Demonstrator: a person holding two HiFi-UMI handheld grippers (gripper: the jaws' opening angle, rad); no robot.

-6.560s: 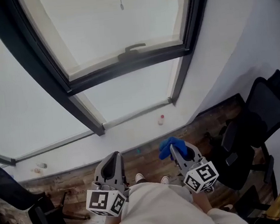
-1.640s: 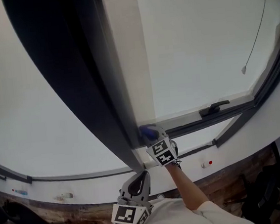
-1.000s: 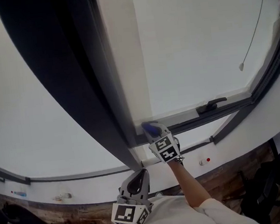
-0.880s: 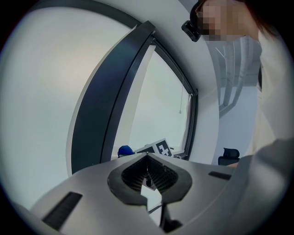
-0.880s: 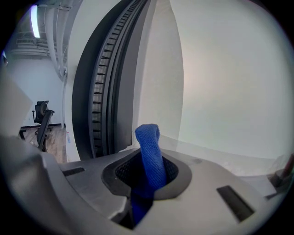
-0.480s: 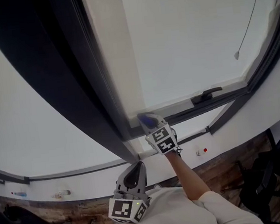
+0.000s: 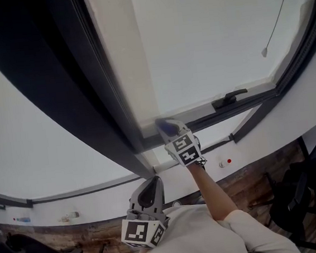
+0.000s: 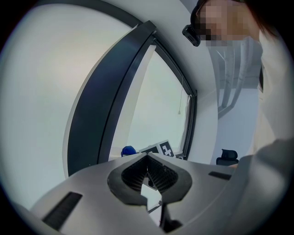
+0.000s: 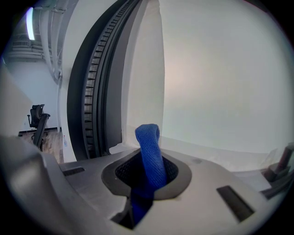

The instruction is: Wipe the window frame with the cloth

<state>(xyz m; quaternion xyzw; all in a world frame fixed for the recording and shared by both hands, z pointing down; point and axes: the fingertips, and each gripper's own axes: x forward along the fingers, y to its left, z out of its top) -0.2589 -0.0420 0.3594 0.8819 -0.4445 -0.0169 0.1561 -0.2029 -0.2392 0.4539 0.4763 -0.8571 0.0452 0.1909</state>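
My right gripper (image 7: 171,134) is stretched up and forward to the window, and its jaws are clenched on the blue cloth (image 7: 166,127). In the right gripper view the cloth (image 9: 149,151) runs up through the middle of the right gripper (image 9: 147,172), from below the jaws to beyond their tips. Its folded end stands up free in front of them and leans a little to the right.

From the head view the cloth end is at the inner corner of the window frame (image 7: 105,100), where the thick dark upright bar meets the lower dark bar. A pale strip (image 7: 123,59) runs along the upright bar. In the right gripper view the cloth end is in front of the bottom of this strip, and the ribbed dark window frame (image 9: 94,82) is just to the left of it. I cannot tell if the cloth really touches the surface.

The window handle (image 7: 229,97) is on the same lower bar, well to the right of the cloth.

My left gripper (image 7: 150,183) hangs low near my body, above the white sill (image 7: 92,196) and well apart from the cloth. In its own view the left gripper (image 8: 148,172) has its jaws pressed together with nothing between them.
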